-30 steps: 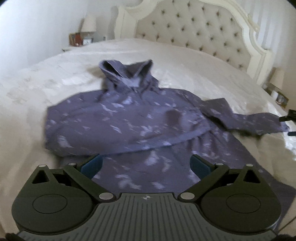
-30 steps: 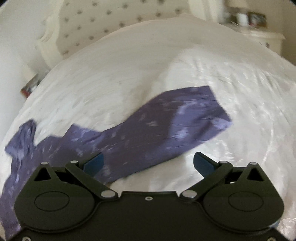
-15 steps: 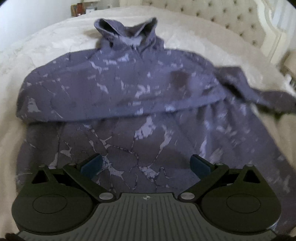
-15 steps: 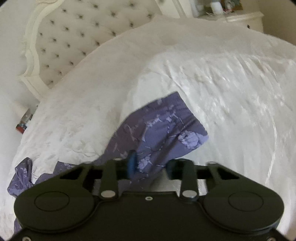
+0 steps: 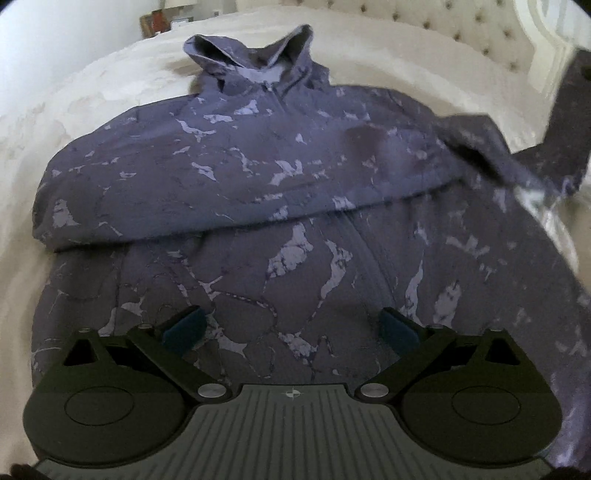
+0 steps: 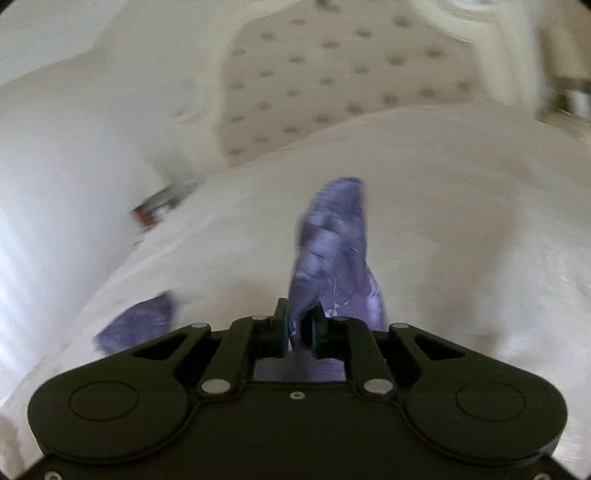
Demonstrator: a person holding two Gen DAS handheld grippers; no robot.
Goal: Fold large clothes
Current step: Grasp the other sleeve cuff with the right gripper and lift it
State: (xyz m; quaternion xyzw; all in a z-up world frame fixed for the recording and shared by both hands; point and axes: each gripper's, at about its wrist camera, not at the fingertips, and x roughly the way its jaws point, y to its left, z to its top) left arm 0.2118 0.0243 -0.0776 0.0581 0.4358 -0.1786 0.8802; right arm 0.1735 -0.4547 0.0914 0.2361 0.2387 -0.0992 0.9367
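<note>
A purple marbled hoodie (image 5: 295,177) lies flat on the bed, hood (image 5: 255,59) at the far end, with a fold of cloth across its chest. My left gripper (image 5: 291,325) hovers over the hoodie's lower body. Its jaws are wide but closing, with cloth below them and nothing pinched. My right gripper (image 6: 300,325) is closing, and its pads press on the hoodie's right sleeve (image 6: 332,251). The sleeve hangs up off the bed and stands blurred at the right edge of the left wrist view, sleeve (image 5: 565,122).
The white bedspread (image 5: 92,92) spreads out all around the hoodie. A tufted cream headboard (image 6: 332,74) stands at the far end. A nightstand with small items (image 5: 162,22) sits beyond the bed's far left corner.
The right gripper went from wide open to clamped on the sleeve end and raised it off the bed. The left gripper dropped closer to the hoodie, then held still.
</note>
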